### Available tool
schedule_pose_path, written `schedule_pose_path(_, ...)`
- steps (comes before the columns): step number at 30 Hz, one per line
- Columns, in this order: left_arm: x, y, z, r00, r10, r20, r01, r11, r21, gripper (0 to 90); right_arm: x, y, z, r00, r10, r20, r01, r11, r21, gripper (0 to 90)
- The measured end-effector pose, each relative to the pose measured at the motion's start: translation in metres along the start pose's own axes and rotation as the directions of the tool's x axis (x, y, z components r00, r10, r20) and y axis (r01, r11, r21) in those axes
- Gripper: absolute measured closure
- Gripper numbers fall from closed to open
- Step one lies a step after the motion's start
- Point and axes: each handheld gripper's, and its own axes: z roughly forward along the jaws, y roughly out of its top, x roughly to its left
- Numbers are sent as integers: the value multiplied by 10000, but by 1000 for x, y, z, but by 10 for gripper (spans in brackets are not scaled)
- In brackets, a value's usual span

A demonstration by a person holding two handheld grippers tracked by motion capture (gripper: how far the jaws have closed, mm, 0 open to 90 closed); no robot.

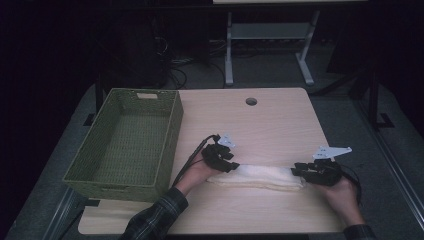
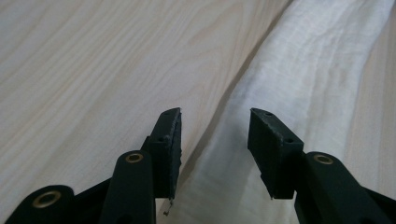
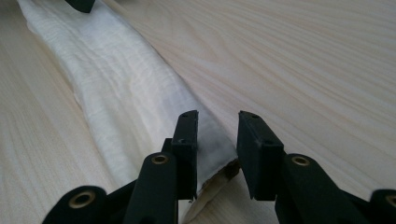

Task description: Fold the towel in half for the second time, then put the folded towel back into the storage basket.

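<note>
From above, I saw the long white folded cloth [image 1: 257, 177] near the wooden table's [image 1: 270, 125] front edge, my left gripper [image 1: 231, 167] and right gripper [image 1: 298, 170] at its ends. Left gripper view: jaws apart over the cloth [image 2: 299, 79], not pressing. Right gripper view: jaws parted narrowly astride the cloth's [image 3: 121, 93] corner.

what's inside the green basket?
Nothing visible: the green basket shows a bare woven floor in the high view. The strip of floor just behind its near wall is hidden from that camera. The rolled white towel lies outside it, on the table.
</note>
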Motion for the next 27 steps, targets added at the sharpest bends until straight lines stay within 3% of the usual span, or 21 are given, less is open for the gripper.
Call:
schedule_pose_path(7, 1, -3, 10, 9997, 210, 123, -215, 9990, 388, 581, -4, -3, 5, 9998, 200, -22, -199, 9995, 242, 669)
schedule_pose_path(13, -1, -3, 11, 9994, 177, 296, -185, 9994, 277, 639, -7, -5, 10, 9984, 550, -152, -541, 9972, 518, 654)
schedule_pose_path(14, 0, -3, 10, 9988, 325, 355, -339, 9986, 402, 658, -8, -6, 10, 9982, 571, -202, -560, 9971, 512, 655)
schedule_pose_path(18, -2, -2, 11, 9981, 241, 561, -260, 9991, 330, 743, -10, -6, 13, 9967, 717, -368, -695, 9960, 566, 660)
schedule_pose_path(23, -4, -1, 11, 9967, 361, 722, -393, 9983, 435, 825, -9, -6, 13, 9957, 692, -613, -652, 9958, 644, 771)
schedule_pose_path(27, -7, 0, 10, 9974, 380, 612, -412, 9978, 519, 855, -7, -5, 14, 9964, 554, -634, -512, 9965, 663, 835)
